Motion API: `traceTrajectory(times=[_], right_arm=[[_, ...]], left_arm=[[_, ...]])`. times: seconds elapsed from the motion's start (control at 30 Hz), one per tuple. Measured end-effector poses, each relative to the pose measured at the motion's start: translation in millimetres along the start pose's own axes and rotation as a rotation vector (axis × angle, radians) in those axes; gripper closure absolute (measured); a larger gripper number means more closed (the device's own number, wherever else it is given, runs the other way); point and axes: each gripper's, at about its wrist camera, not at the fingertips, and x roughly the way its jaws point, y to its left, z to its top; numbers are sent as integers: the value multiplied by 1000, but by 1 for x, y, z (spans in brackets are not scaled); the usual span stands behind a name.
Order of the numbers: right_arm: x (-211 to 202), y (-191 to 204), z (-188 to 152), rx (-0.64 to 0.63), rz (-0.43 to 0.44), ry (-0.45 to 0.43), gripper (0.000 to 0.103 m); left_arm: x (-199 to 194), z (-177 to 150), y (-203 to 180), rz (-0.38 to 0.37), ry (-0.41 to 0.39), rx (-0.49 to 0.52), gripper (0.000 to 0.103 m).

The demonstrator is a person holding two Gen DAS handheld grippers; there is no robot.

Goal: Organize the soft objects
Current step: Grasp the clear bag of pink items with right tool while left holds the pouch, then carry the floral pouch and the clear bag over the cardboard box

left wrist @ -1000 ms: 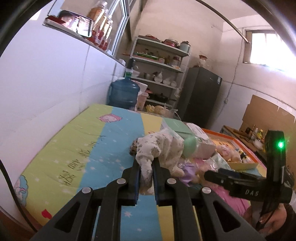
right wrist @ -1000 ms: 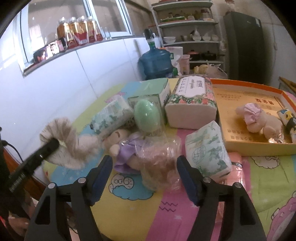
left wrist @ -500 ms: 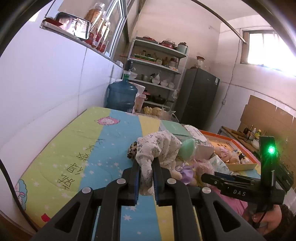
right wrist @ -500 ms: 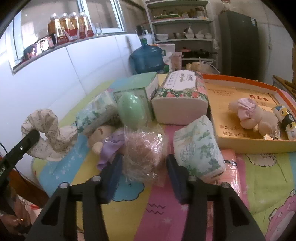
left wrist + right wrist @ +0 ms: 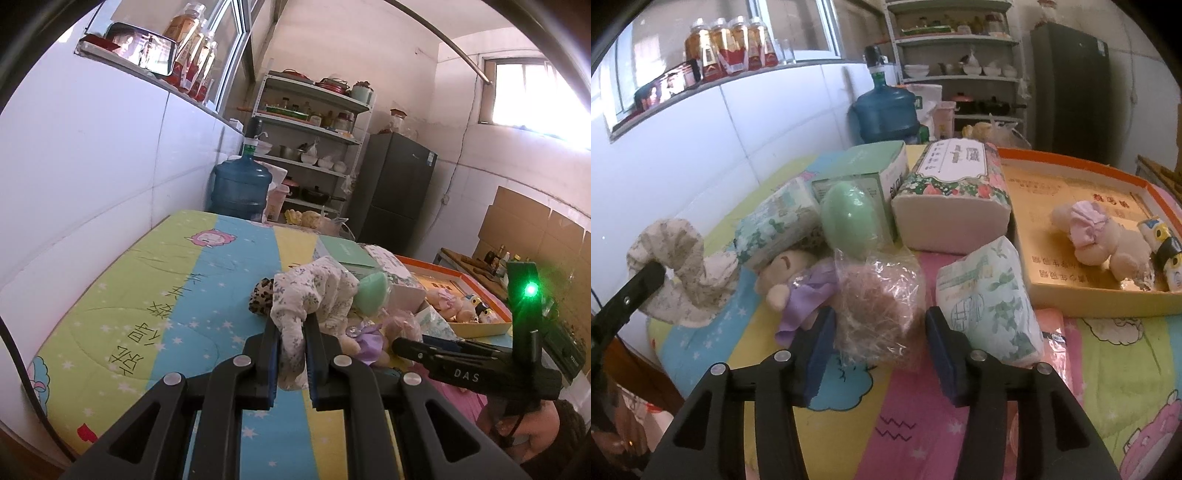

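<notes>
Floral cloth (image 5: 295, 317) hung pinched in the left gripper (image 5: 291, 363), jaws shut tight on one fold so the rest drooped free over the mat (image 5: 155, 295) — probably lifted clear to be carried. The right gripper (image 5: 877, 341) straddled a crinkly bag (image 5: 882, 306) of pinkish stuff; its jaws were easing apart, pads beside the plastic, and I could not tell whether they pressed it. The bag sat on the mat between a doll (image 5: 798, 284) and a tissue pack (image 5: 988, 310), crowded in the pile. Beyond lay an orange tray (image 5: 1071, 295) already holding a plush (image 5: 1100, 240) — likely where soft things belonged.
</notes>
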Motion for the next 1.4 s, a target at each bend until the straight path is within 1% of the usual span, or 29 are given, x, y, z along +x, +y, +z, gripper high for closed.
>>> traceTrajectory(times=[0.17, 0.43, 0.63, 0.83, 1.07, 1.27, 1.4], right_arm=[[-1, -3, 0, 7, 23, -11, 55], [-21, -2, 4, 8, 44, -73, 56], [-39, -4, 9, 12, 53, -120, 56], [-58, -16, 15, 25, 45, -172, 56], [-75, -32, 19, 49, 17, -220, 56], [-92, -59, 20, 88, -18, -260, 56], [-102, -79, 20, 117, -46, -281, 56]], left_arm=[[0, 1, 1, 4, 2, -2, 90], [-1, 6, -6, -2, -6, 17, 90], [0, 15, -16, -13, -24, 41, 90], [0, 24, -33, -35, -45, 75, 90], [6, 36, -63, -81, -64, 129, 90], [19, 45, -89, -126, -69, 151, 90], [31, 51, -109, -173, -59, 156, 90]])
